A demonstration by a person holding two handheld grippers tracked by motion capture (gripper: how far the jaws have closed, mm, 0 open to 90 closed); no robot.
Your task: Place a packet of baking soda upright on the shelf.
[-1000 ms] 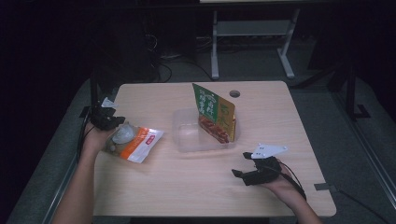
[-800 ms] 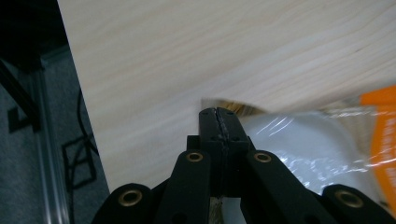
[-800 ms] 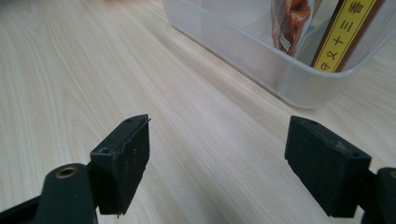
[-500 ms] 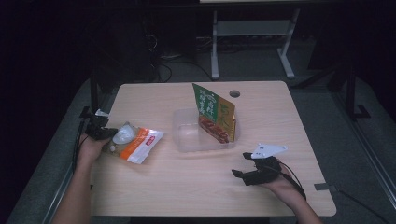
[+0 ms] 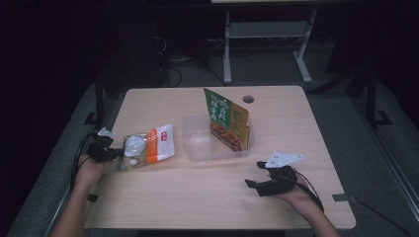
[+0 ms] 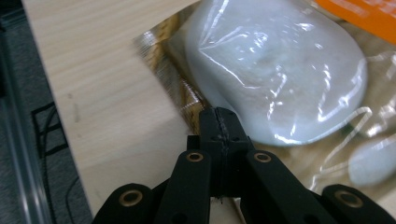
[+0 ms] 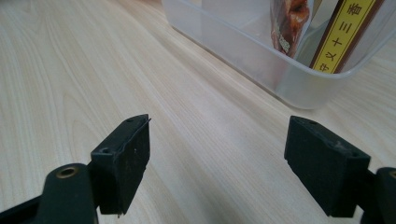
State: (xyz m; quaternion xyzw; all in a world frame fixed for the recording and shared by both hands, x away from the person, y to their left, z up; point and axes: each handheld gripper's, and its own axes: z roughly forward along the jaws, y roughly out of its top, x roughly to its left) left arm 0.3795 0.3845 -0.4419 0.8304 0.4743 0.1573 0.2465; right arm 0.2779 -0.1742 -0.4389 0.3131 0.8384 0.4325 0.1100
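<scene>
Pinching the corner of the snack bag with my left gripper, jaws clamped tight on the foil edge. The bag lies flat on the table, well left of the clear tub, where a green packet stands leaning. My right gripper rests open and empty on the table, near the tub's corner. I'd lift slowly, since a corner grip lets the heavy white lumps swing, carry low over the rim, and release once the bag is inside.
</scene>
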